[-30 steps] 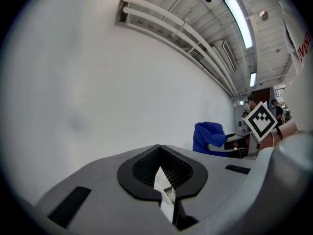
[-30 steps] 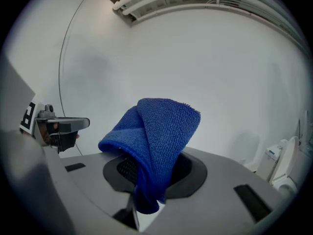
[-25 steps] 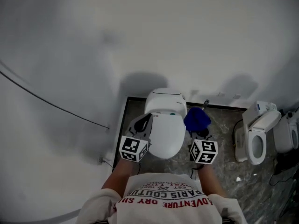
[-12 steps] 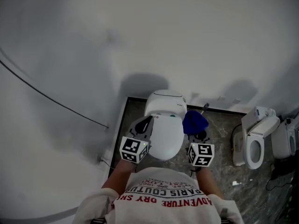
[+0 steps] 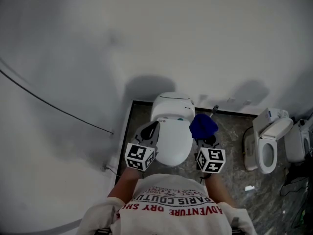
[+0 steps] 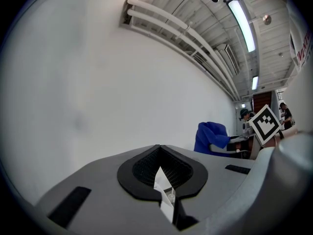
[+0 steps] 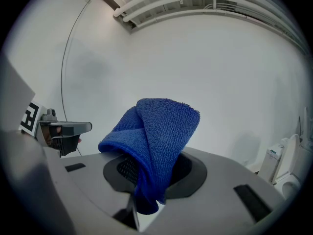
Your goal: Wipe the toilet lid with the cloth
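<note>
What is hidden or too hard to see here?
Head view: the cloth covers the front of the right gripper.
Left gripper view: the body of the left gripper fills the bottom; the toilet lid does not show.
Right gripper view: the edge cuts off the second toilet.
Head view: floor scrap too small to identify.

- Setting: a mock-up toilet bay inside a large hall.
- Centre of the head view: a white toilet (image 5: 171, 131), lid shut, stands on a patch of dark marbled floor (image 5: 234, 131).
- Right side of that view: a second toilet (image 5: 266, 148) with its lid raised and a further white fixture (image 5: 299, 143) stand side by side in the open.
- Upper frame: a plain white wall (image 5: 146, 33).
- Upper right of the left gripper view: an exposed ceiling with white pipes (image 6: 171, 23) and strip lights (image 6: 243, 18).
- Right edge of that view: a person (image 6: 284, 112) in the background.
</note>
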